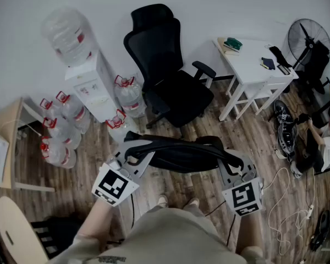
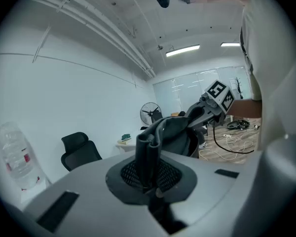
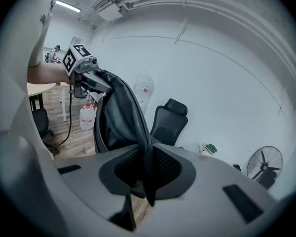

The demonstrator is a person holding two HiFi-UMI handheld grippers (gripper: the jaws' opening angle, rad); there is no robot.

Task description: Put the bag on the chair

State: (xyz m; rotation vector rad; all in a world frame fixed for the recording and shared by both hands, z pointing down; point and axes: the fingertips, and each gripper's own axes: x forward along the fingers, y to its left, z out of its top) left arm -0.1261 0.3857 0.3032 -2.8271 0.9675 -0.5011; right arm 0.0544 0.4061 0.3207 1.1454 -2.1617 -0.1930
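Evidently the black office chair [image 1: 170, 87] stands empty by the wall, while the black bag [image 1: 181, 154] hangs above the floor short of it, one end clamped in the left gripper [image 1: 134, 158] and the other pinched in the right gripper [image 1: 231, 165], so carrying it over and setting it down are yet to do.

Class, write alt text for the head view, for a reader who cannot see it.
A person's left gripper and right gripper each clamp one end of a black bag, holding it above a wooden floor. An empty black office chair stands ahead, between water bottles and a white table.
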